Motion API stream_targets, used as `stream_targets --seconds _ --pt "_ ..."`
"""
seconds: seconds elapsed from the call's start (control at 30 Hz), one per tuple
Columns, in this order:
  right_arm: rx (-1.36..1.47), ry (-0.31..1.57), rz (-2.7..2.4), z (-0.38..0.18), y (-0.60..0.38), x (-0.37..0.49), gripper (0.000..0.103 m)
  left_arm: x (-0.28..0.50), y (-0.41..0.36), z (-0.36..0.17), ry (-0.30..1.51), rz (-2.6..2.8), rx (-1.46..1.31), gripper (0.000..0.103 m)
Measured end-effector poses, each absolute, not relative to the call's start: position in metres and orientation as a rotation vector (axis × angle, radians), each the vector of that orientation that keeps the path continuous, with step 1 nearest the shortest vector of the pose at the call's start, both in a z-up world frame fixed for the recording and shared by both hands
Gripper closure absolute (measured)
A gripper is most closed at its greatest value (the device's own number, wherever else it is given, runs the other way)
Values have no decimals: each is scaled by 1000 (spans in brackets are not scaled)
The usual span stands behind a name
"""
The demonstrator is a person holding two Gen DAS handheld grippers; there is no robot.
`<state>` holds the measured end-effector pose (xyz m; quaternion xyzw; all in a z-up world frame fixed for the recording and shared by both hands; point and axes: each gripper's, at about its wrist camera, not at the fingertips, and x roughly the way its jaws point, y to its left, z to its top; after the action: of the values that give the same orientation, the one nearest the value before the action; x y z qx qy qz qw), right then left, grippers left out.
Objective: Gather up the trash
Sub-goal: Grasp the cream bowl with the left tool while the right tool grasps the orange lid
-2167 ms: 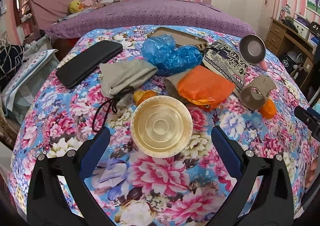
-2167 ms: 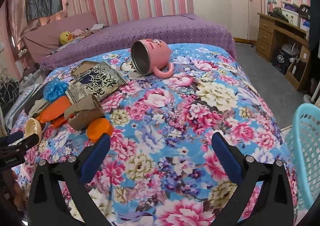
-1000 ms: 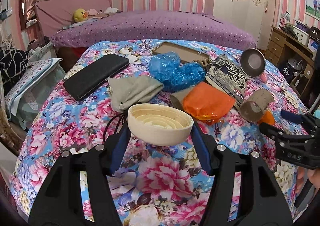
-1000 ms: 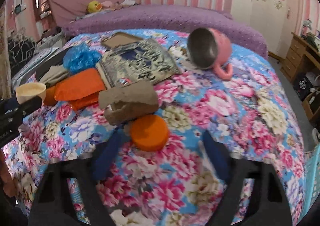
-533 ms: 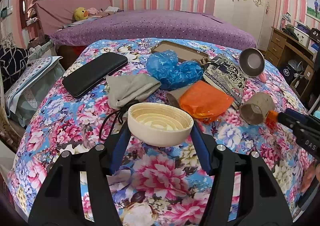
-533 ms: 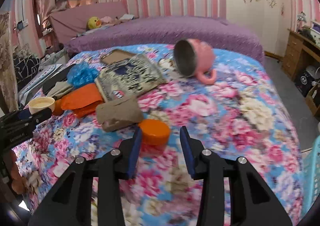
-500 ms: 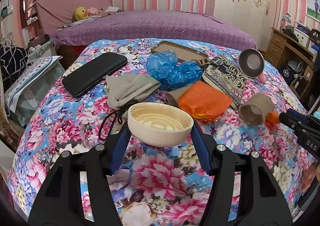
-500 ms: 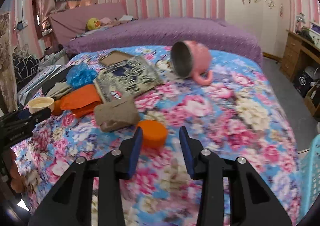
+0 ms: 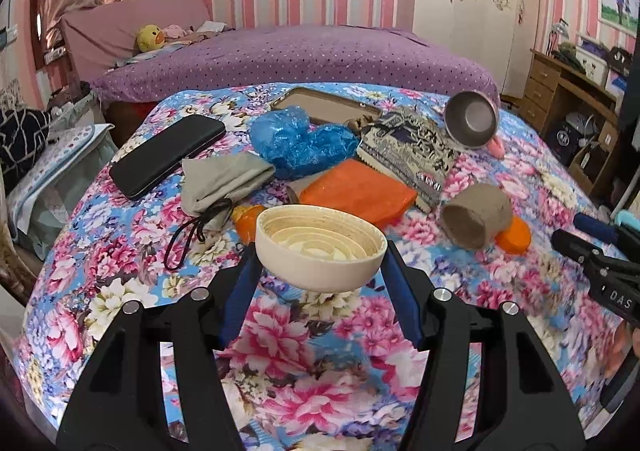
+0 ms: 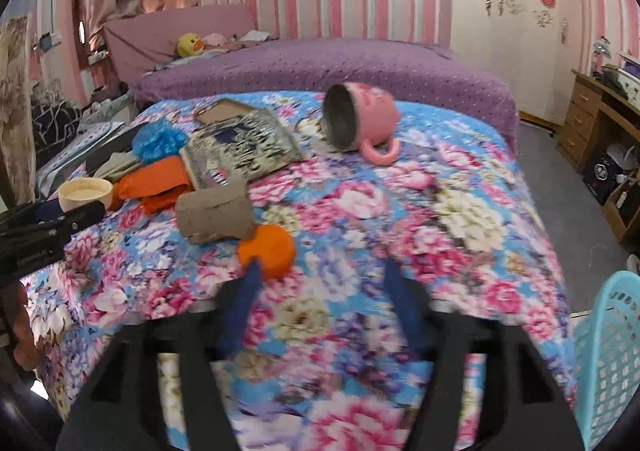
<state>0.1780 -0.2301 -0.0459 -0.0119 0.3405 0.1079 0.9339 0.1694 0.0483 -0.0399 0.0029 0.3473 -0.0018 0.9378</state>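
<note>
Above the floral bed, the left claw pinches a cream bowl. Right claw has just been opening, nothing between its fingers, orange lid beside.

Matt cardboard tube, crinkly glossy blue plastic bag, floral cloth bedspread.

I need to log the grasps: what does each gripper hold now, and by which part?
The left gripper holds the cream bowl by opposite sides of its outer wall. The right gripper holds nothing; its jaws have just been opening.
</note>
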Motion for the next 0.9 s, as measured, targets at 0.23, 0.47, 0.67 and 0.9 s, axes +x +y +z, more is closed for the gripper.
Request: stream_targets --seconds 0.23,0.47,0.67,0.9 --pt "-49 782 240 -59 -202 205 34 173 67 -53 771 3 10 43" --pt "-73 829 275 -68 -189 215 59 182 82 -67 857 -12 -41 43" --pt "-83 813 298 -65 -191 209 63 180 77 -68 862 -13 -10 30" --pt "-100 793 248 -59 -214 193 63 182 87 -68 859 20 -39 30"
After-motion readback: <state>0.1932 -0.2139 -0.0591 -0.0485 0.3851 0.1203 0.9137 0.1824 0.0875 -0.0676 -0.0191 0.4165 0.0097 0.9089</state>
